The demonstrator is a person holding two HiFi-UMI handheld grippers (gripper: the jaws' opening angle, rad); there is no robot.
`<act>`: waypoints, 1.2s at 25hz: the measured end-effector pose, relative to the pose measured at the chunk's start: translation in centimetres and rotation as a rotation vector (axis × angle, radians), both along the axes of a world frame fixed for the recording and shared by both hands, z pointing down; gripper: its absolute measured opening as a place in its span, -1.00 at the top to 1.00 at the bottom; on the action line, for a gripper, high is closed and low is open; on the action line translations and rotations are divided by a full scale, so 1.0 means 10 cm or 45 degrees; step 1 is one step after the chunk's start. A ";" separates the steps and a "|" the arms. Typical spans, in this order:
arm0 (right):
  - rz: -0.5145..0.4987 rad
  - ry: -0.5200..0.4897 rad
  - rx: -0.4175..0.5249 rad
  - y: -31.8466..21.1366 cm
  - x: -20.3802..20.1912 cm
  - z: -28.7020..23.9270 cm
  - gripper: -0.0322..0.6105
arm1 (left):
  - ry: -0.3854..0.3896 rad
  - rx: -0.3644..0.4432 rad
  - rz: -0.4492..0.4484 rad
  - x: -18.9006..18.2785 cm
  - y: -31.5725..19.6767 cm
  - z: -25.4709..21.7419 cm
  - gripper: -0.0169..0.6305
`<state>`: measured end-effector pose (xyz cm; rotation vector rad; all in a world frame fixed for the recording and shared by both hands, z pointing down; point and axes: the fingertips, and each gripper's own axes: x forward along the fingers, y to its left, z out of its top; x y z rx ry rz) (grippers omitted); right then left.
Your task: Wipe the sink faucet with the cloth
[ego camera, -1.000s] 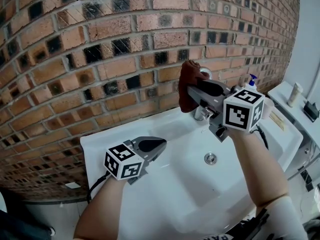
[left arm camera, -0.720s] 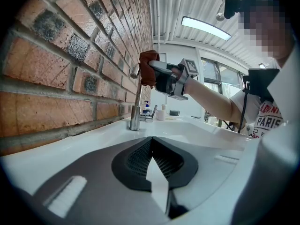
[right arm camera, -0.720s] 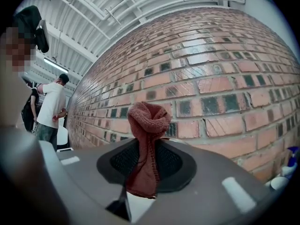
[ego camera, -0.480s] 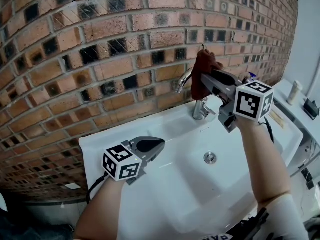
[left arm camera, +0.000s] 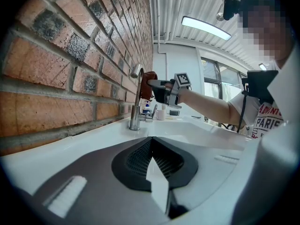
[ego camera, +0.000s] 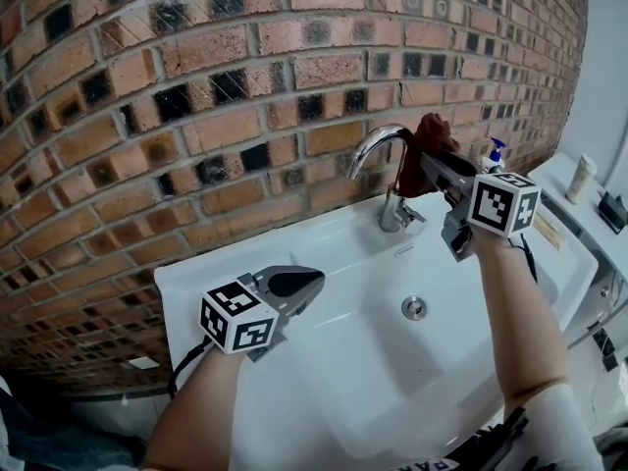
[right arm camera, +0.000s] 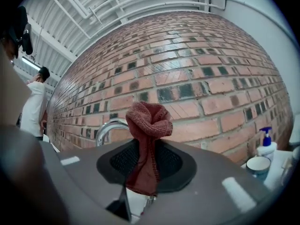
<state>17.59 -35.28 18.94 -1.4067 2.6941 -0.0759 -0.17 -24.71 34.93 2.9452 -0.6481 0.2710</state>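
A chrome faucet [ego camera: 378, 155] arches over the white sink [ego camera: 324, 253] against the brick wall; the same faucet [left arm camera: 137, 102] shows in the left gripper view, and its spout [right arm camera: 108, 128] in the right gripper view. My right gripper [ego camera: 432, 160] is shut on a dark red cloth [ego camera: 420, 155], held beside the right end of the faucet's arch. The cloth [right arm camera: 146, 144] bunches above the jaws. My left gripper [ego camera: 294, 285] rests low over the sink's left rim, jaws closed together with nothing in them.
A drain [ego camera: 414, 308] sits in the basin. A soap pump bottle [ego camera: 494, 153] and a white cup [right arm camera: 258, 165] stand at the right of the faucet. A side shelf [ego camera: 579, 204] with a small bottle [ego camera: 579, 183] lies further right. A person [right arm camera: 35, 107] stands in the background.
My right gripper with the cloth has moved right along the faucet arch, uncovering the spout. The left gripper has stayed still.
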 end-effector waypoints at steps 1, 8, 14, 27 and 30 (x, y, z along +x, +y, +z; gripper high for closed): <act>0.011 -0.006 -0.016 -0.02 0.03 0.07 0.60 | 0.000 0.000 0.000 0.00 0.00 0.00 0.93; 0.078 0.014 -0.137 -0.15 0.11 0.59 0.60 | -0.002 -0.001 -0.001 0.00 0.00 0.00 0.93; 0.090 0.038 -0.147 -0.19 0.12 0.69 0.60 | 0.000 0.000 0.000 0.00 0.00 0.00 0.93; -0.068 0.208 0.064 0.31 -0.44 0.28 0.60 | 0.004 0.003 0.001 0.00 0.01 0.00 0.93; -0.085 0.284 0.078 0.29 -0.59 0.31 0.60 | 0.008 0.004 0.000 0.00 0.01 0.00 0.93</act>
